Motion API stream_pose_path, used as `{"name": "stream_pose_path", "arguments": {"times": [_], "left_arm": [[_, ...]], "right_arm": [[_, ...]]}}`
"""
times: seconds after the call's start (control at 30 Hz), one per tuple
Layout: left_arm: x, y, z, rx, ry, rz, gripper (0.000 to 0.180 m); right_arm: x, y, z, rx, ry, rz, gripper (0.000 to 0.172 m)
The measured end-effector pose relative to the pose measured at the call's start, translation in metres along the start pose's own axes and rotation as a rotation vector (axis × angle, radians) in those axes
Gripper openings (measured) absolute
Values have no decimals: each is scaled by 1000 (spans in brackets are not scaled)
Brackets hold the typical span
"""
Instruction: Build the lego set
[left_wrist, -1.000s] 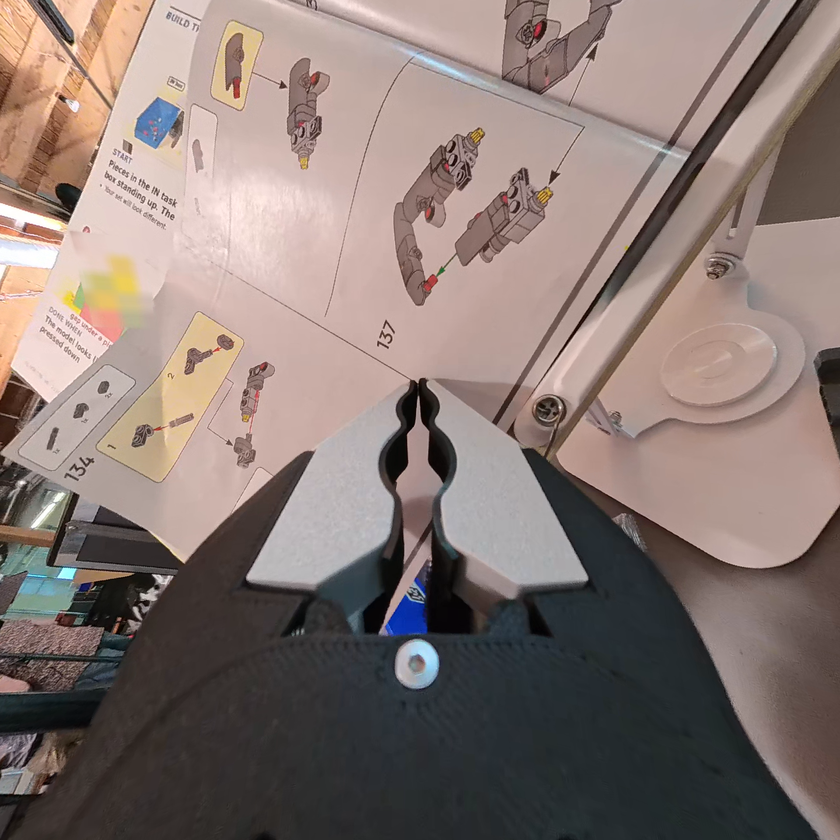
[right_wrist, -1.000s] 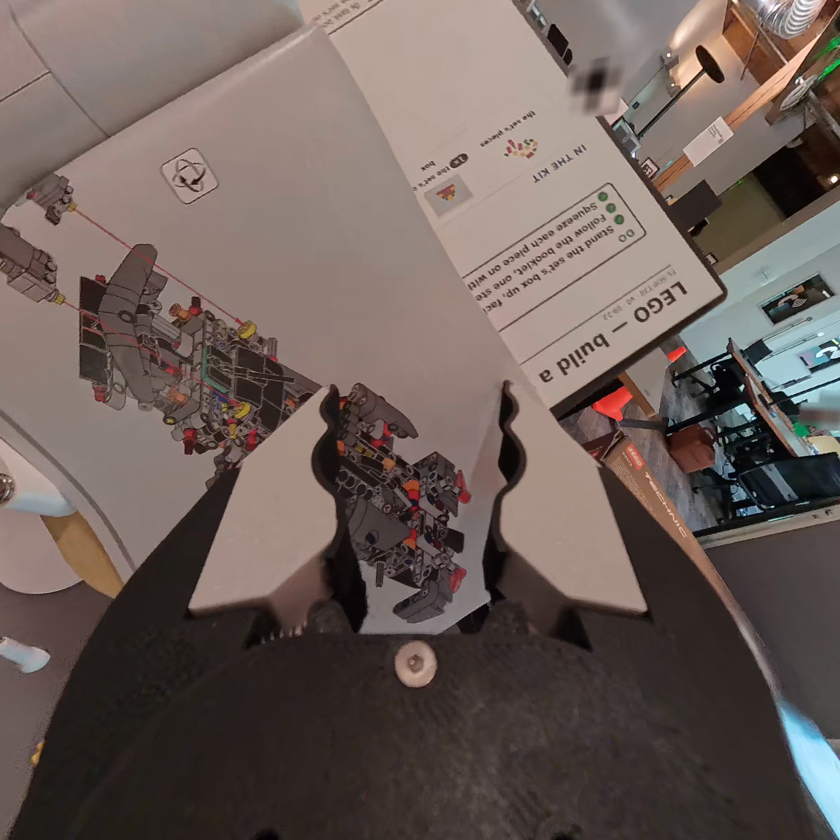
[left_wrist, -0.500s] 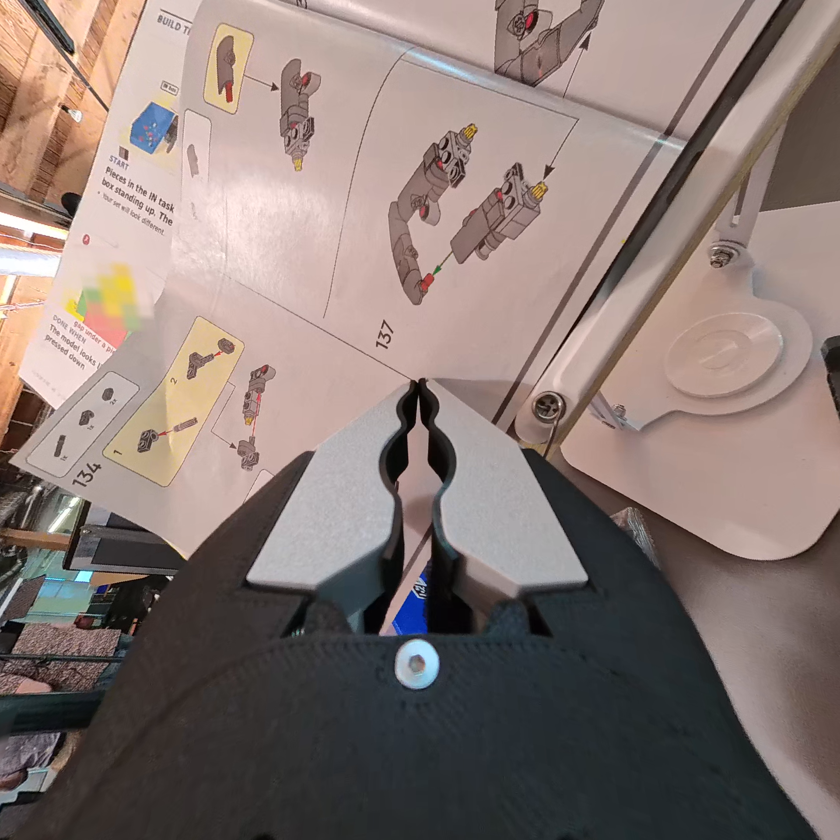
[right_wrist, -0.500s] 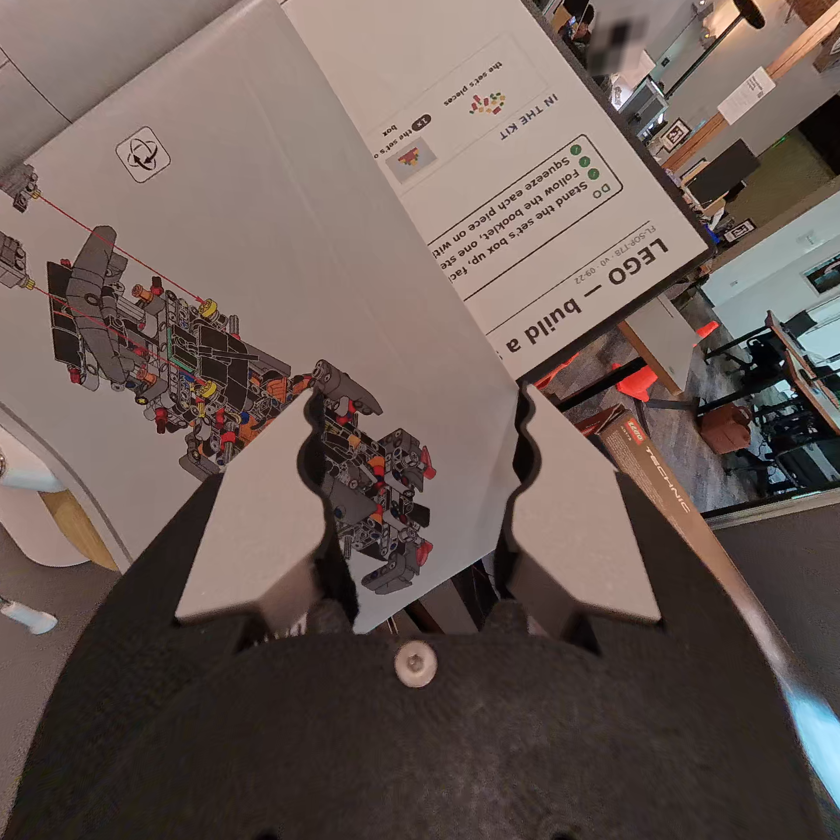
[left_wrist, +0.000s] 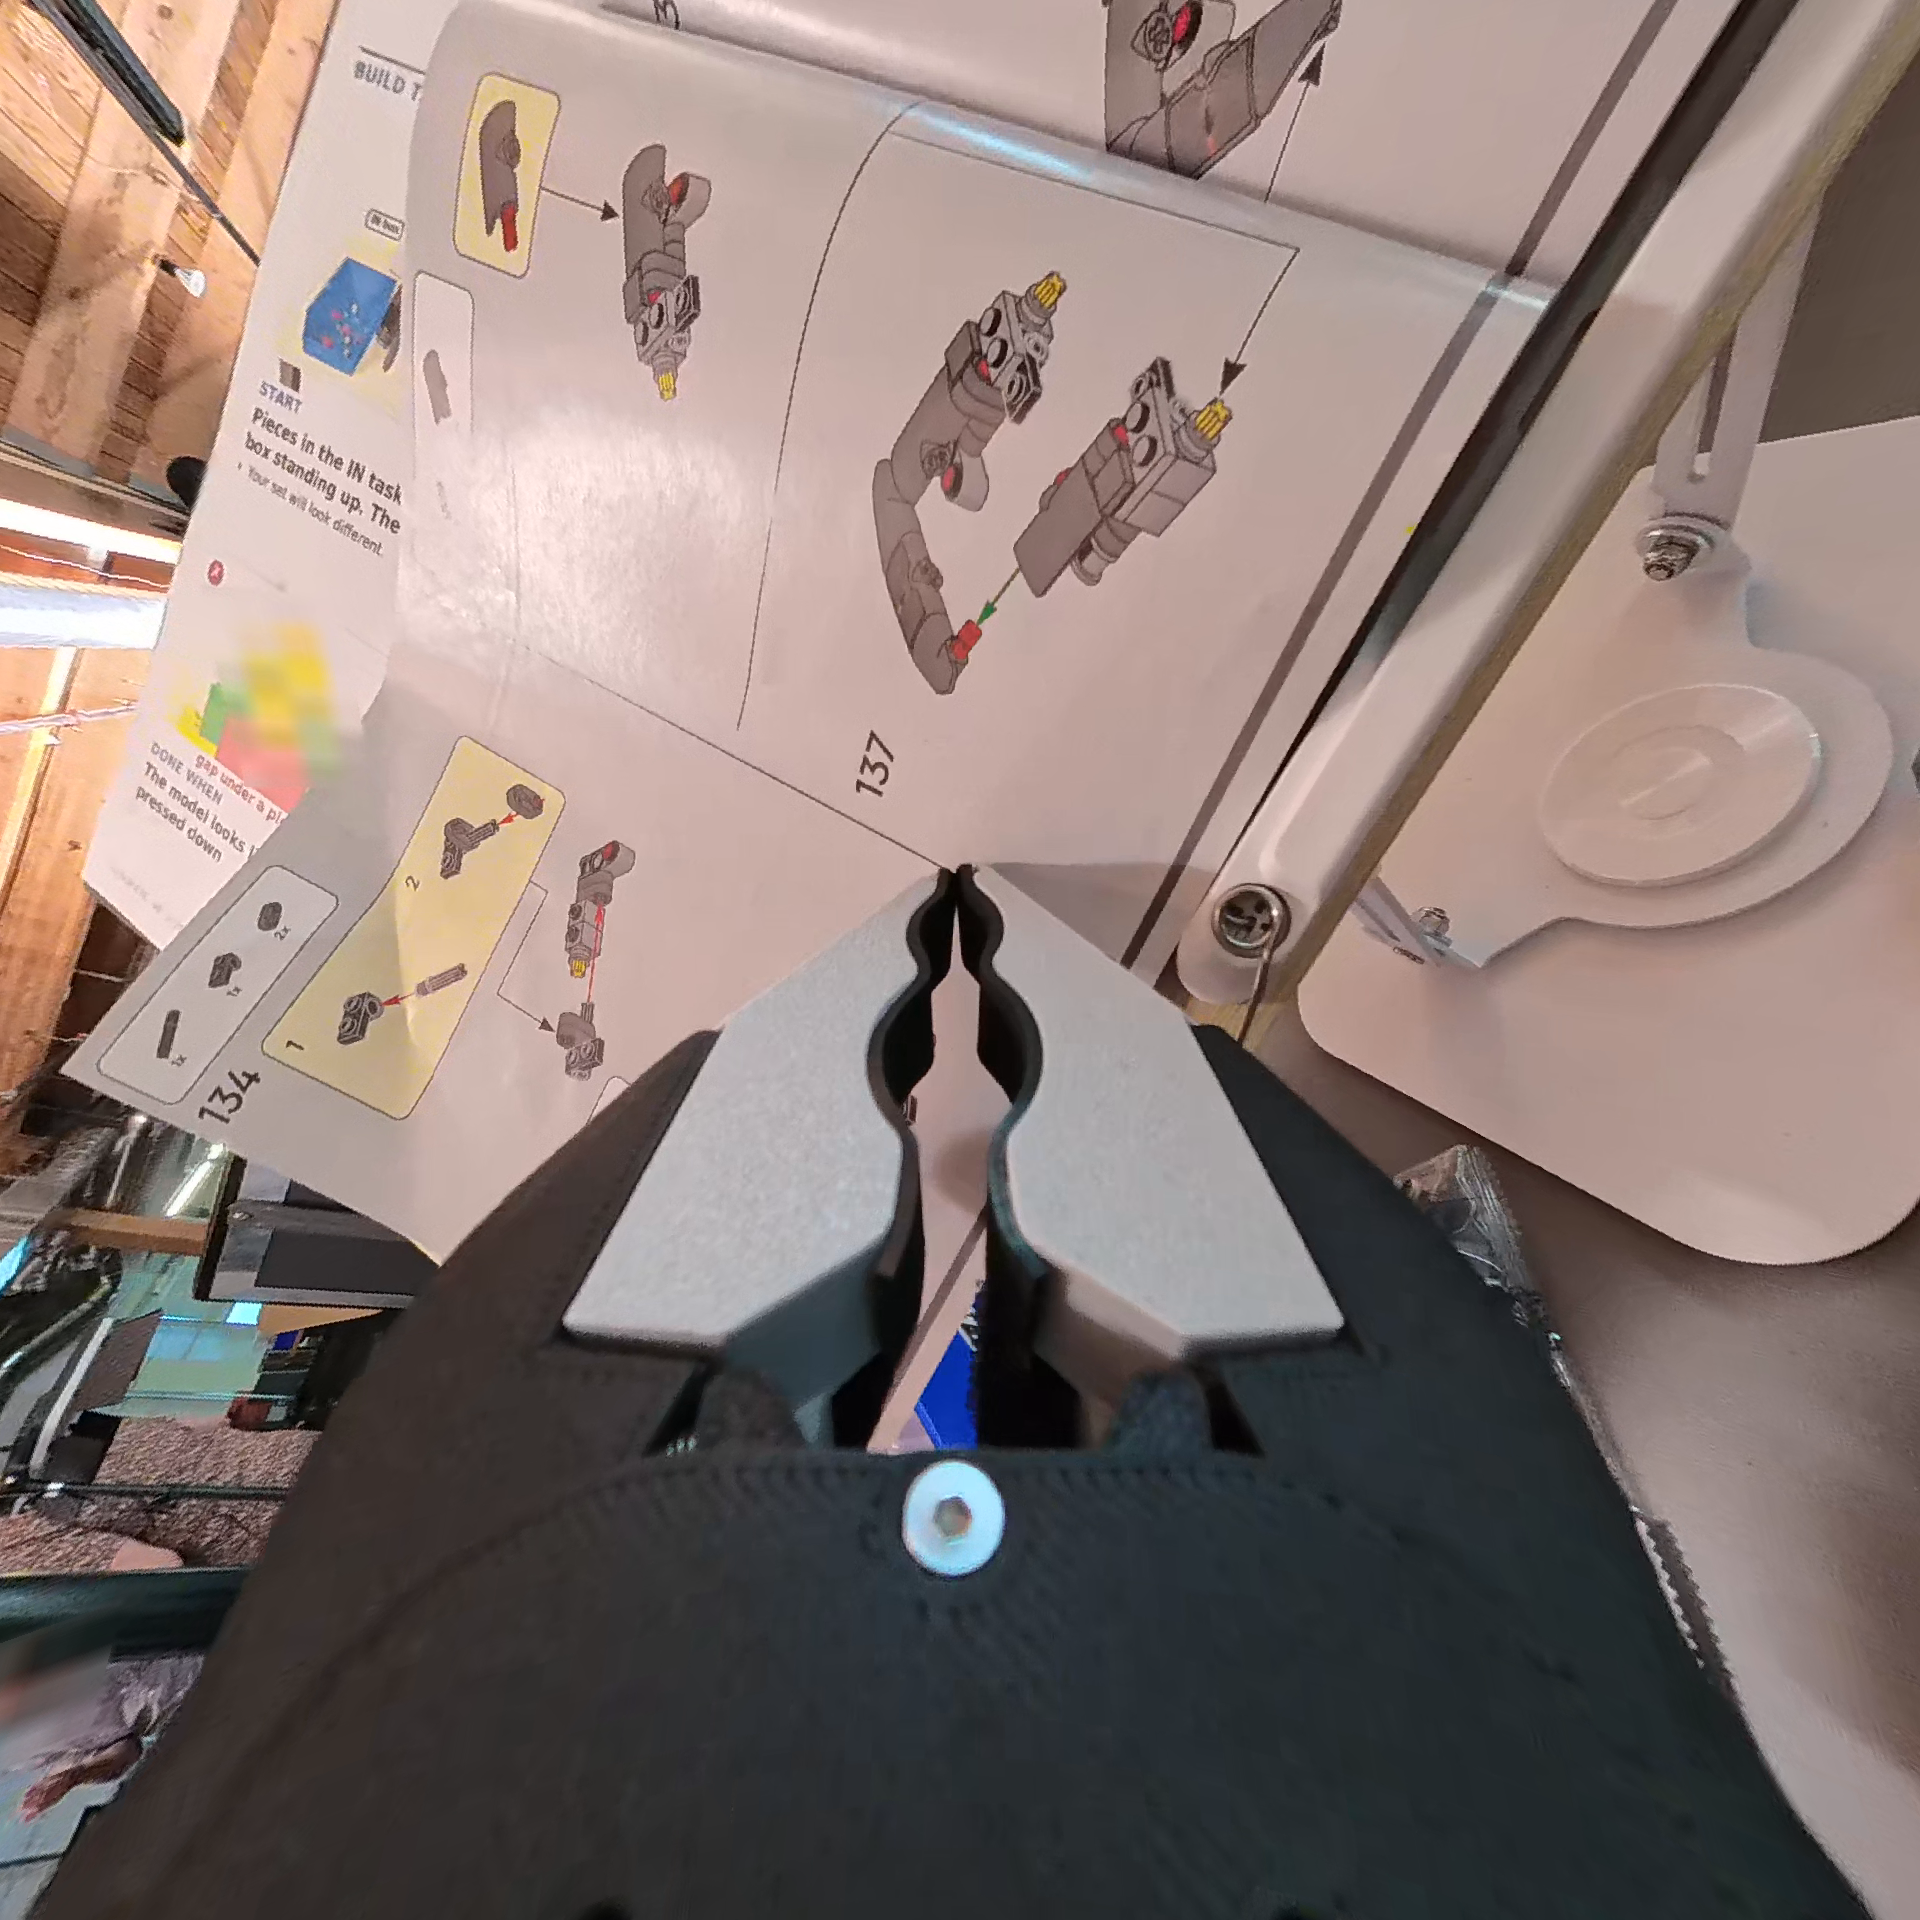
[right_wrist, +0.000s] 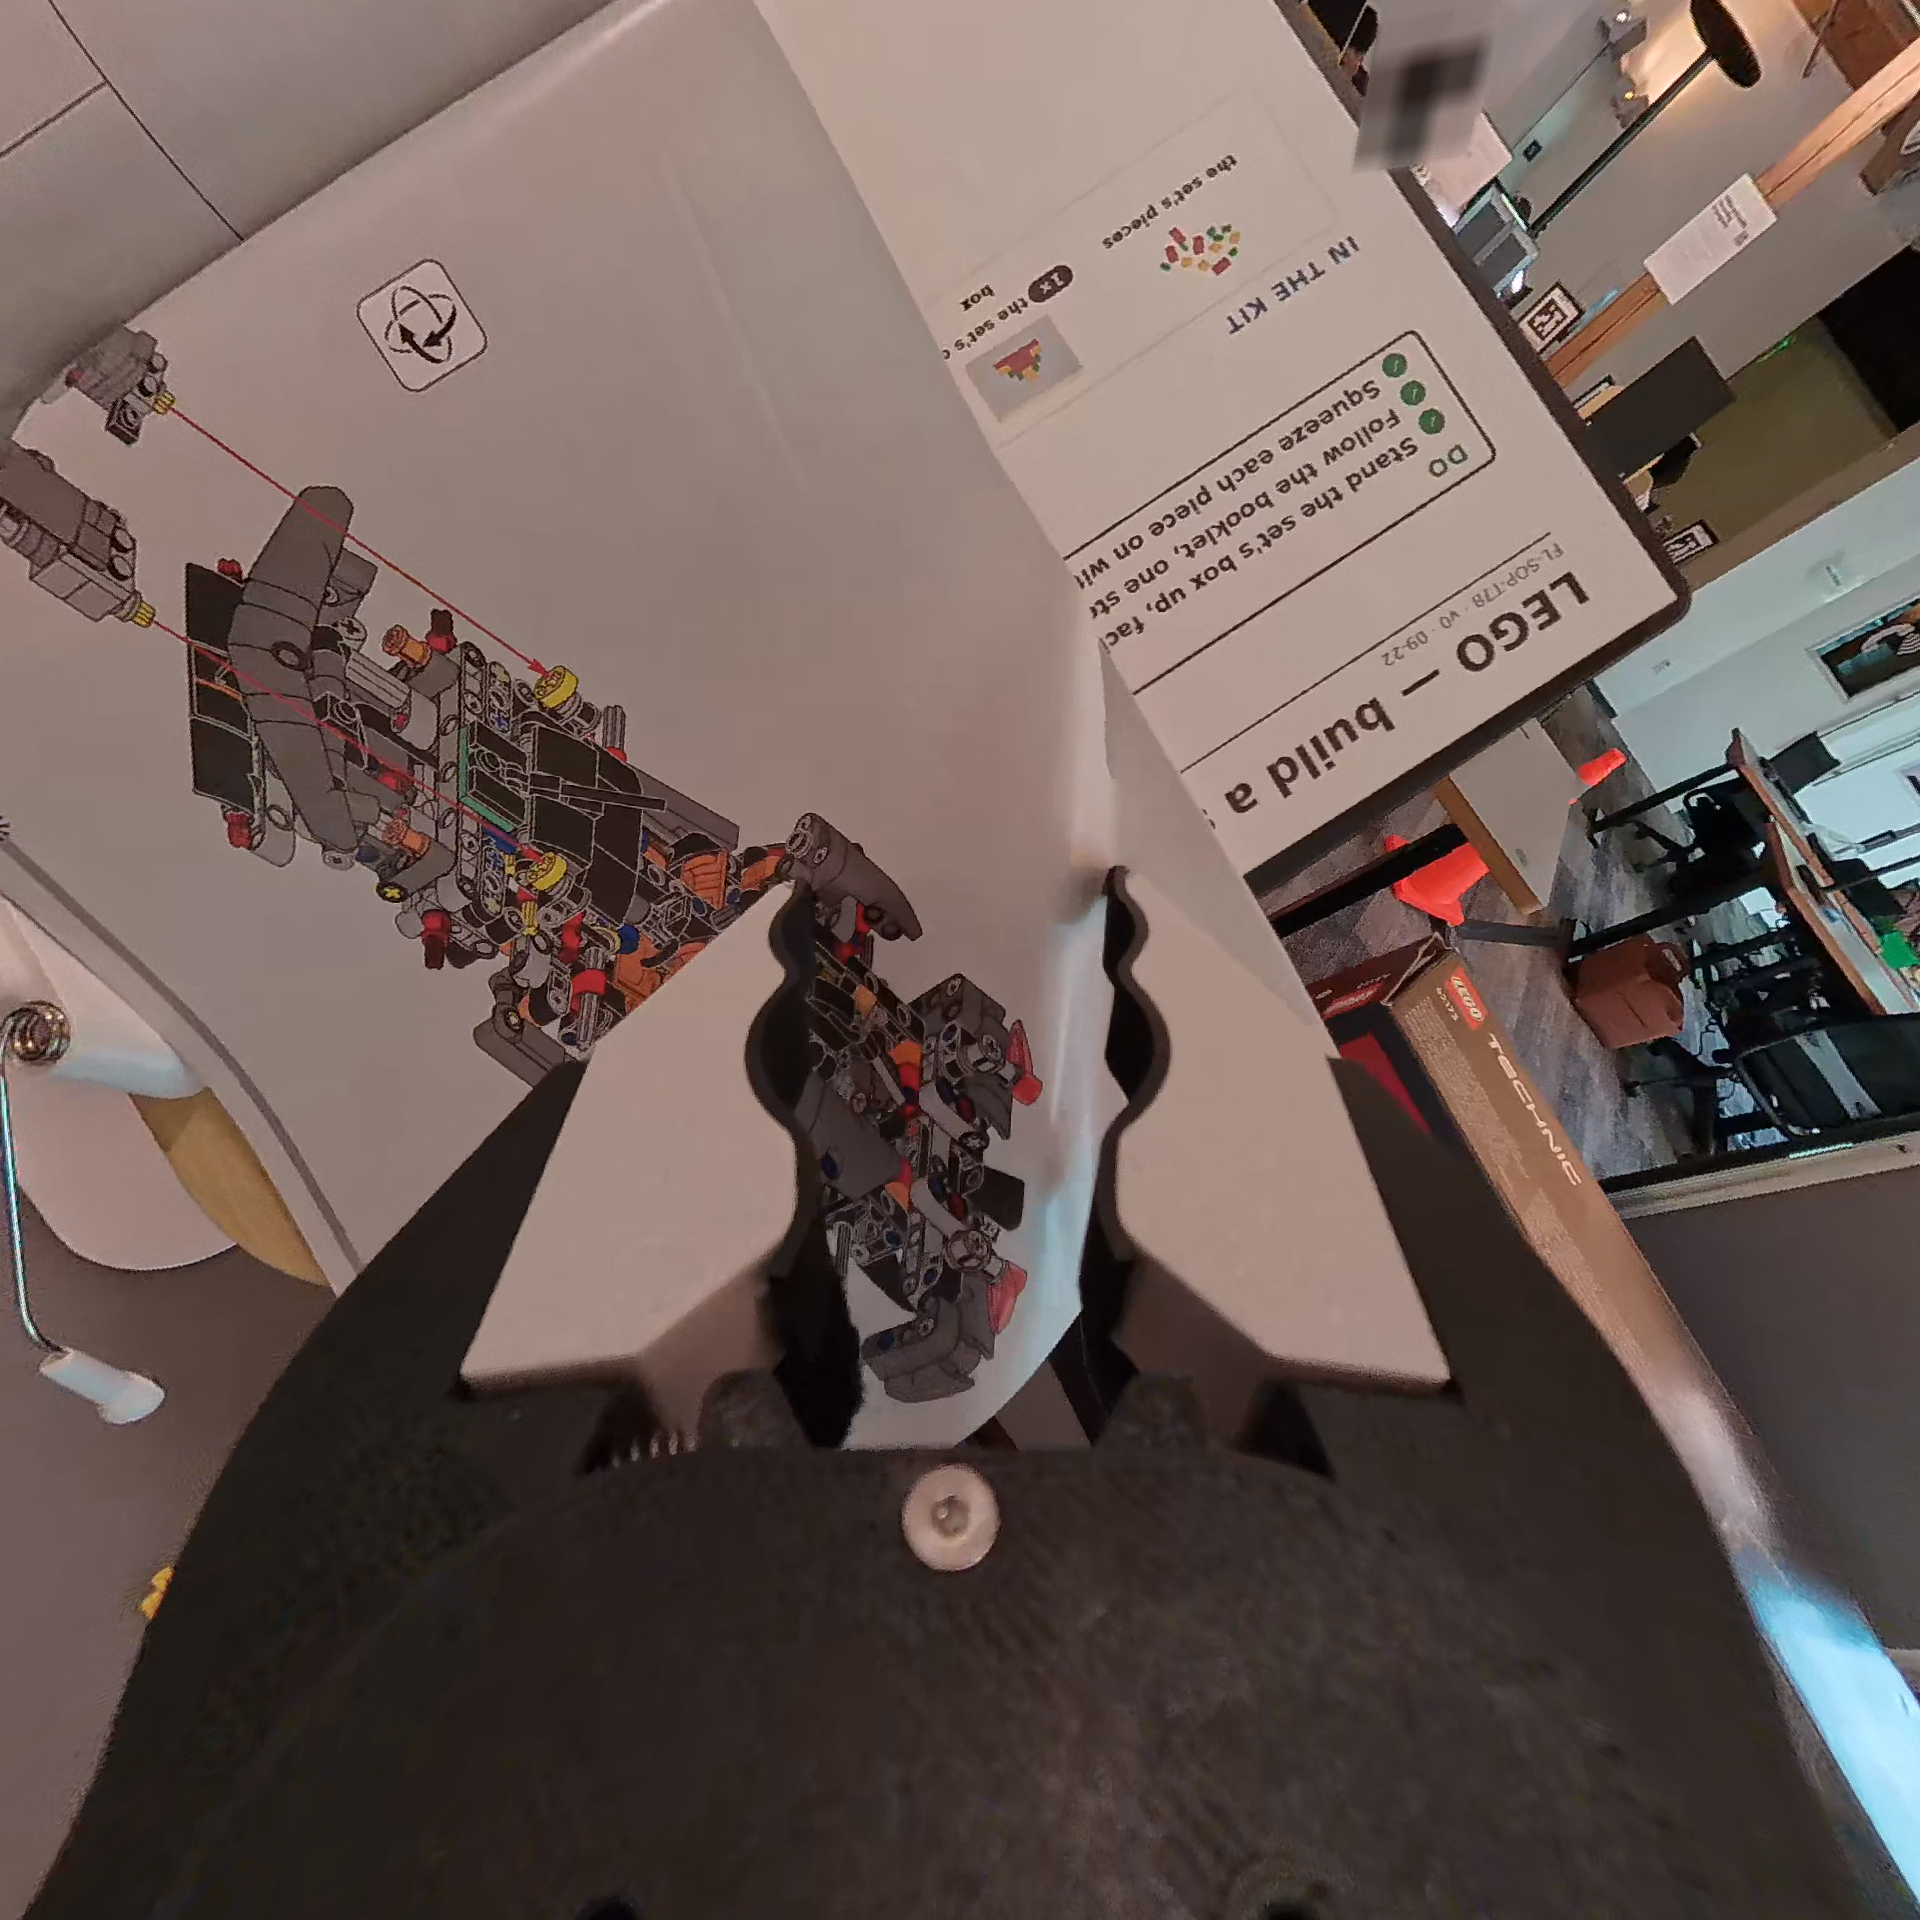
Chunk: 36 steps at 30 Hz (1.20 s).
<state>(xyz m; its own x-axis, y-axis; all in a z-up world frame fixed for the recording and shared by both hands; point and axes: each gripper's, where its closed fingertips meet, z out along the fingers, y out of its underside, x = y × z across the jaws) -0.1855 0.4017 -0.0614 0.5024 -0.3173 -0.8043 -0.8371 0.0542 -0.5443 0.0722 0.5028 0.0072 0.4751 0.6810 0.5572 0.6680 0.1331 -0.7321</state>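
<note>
You pinched the white instruction booklet's (left_wrist: 790, 582) left page with the left gripper (left_wrist: 958, 875), apparently steadying it, while the right gripper's (right_wrist: 951, 899) fingers stood spread around the right page's edge.

Both views are evenly and brightly lit from overhead, with soft glare seen on the glossy booklet page (left_wrist: 644, 582), straight lines bent by wide-angle distortion at the edges, and slight blur noted around the gripper bodies and corners.
</note>
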Motion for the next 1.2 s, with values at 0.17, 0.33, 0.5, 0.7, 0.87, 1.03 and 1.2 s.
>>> {"name": "stream_pose_path", "arguments": {"times": [0.17, 0.33, 0.5, 0.7, 0.87, 1.03, 1.2], "left_arm": [[0, 0, 0, -2, 1, 0, 0], [-1, 0, -2, -2, -13, 11, 2], [-5, -1, -10, 27, -18, -17, 10], [-7, -42, -56, 250, 21, -133, 37], [3, -78, -101, 405, 4, -124, 66], [4, -105, -105, 406, -115, -110, 74], [-8, -108, -84, 333, -305, -50, 7]], "right_arm": [[-9, -2, 0, 4, -7, -38, 31], [-50, -15, -8, -13, -109, -126, 0], [-94, -76, -38, 94, -334, -49, 0], [-129, -151, -43, 169, -488, 63, 0], [-148, -176, -26, 142, -517, 122, 0], [-158, -184, -19, 69, -514, 140, 0], [-161, -189, -22, 26, -459, 116, 26]]}}
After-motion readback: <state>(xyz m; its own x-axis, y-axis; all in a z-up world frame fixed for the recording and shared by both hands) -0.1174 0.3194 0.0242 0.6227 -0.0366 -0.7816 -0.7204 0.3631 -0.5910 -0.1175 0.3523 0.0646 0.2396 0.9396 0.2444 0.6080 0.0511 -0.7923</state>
